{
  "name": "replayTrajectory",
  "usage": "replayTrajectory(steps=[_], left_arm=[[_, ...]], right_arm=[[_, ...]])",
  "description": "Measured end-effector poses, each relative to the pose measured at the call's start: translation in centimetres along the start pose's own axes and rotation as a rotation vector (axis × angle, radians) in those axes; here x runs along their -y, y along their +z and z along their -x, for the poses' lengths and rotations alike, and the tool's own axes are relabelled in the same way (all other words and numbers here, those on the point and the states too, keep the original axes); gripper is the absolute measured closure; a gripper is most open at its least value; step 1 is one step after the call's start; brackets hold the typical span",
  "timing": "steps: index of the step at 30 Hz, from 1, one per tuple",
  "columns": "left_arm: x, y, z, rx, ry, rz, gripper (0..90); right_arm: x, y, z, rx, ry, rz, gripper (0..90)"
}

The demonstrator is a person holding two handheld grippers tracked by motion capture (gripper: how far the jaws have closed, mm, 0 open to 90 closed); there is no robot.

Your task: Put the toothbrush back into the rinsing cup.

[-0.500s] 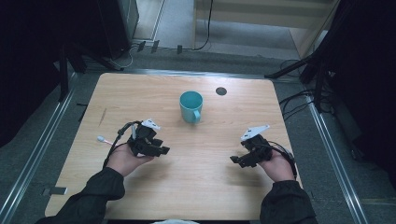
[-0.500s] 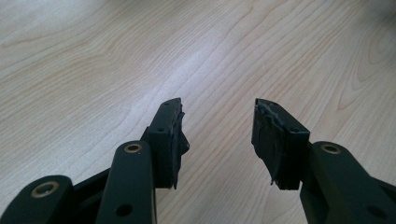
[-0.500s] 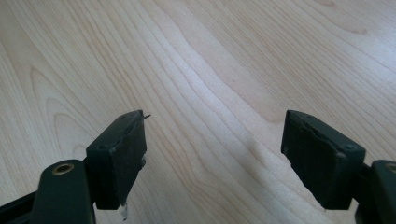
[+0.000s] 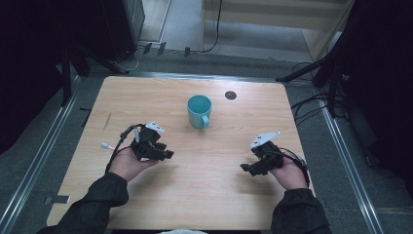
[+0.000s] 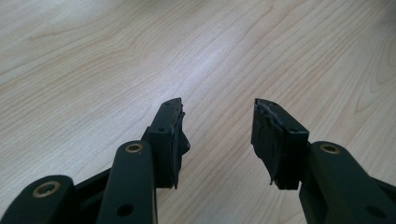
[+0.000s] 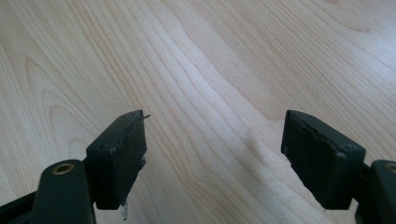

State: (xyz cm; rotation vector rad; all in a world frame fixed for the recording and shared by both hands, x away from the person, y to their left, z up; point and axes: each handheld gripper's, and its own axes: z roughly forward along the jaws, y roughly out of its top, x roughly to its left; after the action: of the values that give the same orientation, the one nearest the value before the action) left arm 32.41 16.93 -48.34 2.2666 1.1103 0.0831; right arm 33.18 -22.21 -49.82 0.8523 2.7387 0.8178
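Low over the table (image 4: 204, 195), both hands angle inward, left gripper (image 4: 168, 155) and right gripper (image 4: 243, 168) with jaws apart and empty, the teal mug (image 4: 199, 111) standing beyond and between their fingertips.

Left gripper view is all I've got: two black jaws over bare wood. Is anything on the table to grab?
Observer: Yes. The high view shows a teal mug standing upright near the middle of the table, beyond both grippers.
Operator: Which way is its handle?
Observer: It points toward the person's side of the table.
Operator: Right gripper busy?
Observer: No. The right gripper has its jaws wide apart over bare wood, nothing between them.
Operator: Anything else up there?
Observer: A small dark round spot sits on the wood right of the mug, toward the far edge; I cannot tell what it is.
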Motion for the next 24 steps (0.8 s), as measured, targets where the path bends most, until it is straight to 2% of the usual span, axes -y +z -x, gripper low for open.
replayTrajectory(steps=[2, 4, 7, 14, 17, 20, 21, 22, 24], left_arm=[[0.0, -0.2, -0.2, -0.012, 0.005, -0.009, 53.3], [0.1, -0.2, -0.5, -0.011, -0.011, -0.001, 53.5], [0.1, -0.3, -1.0, -0.030, -0.018, -0.035, 57.3], [0.3, -0.6, -2.0, -0.052, -0.038, -0.081, 62.7], [0.5, -0.8, -2.7, -0.066, -0.064, -0.110, 66.3], [0.6, -0.9, -2.9, -0.077, -0.069, -0.129, 69.1], [0.7, -0.9, -3.1, -0.080, -0.083, -0.147, 72.2], [0.7, -0.9, -3.1, -0.080, -0.083, -0.147, 73.9], [0.9, -1.1, -3.4, -0.072, -0.109, -0.163, 76.6]], right_arm=[[0.0, 0.0, 0.0, 0.000, -0.005, 0.000, 22.6], [-0.1, 0.1, -0.1, 0.000, -0.006, -0.003, 22.6], [-0.1, 0.1, -0.1, -0.003, -0.007, -0.008, 22.6], [-0.2, 0.2, -0.1, -0.004, -0.015, -0.011, 22.6], [-0.3, 0.3, -0.1, -0.004, -0.013, -0.014, 22.7], [-0.3, 0.3, -0.1, -0.005, -0.018, -0.015, 22.6], [-0.3, 0.3, -0.1, -0.006, -0.017, -0.017, 22.6], [-0.3, 0.3, -0.1, -0.006, -0.018, -0.017, 22.6], [-0.3, 0.3, -0.1, -0.005, -0.018, -0.018, 22.6]])
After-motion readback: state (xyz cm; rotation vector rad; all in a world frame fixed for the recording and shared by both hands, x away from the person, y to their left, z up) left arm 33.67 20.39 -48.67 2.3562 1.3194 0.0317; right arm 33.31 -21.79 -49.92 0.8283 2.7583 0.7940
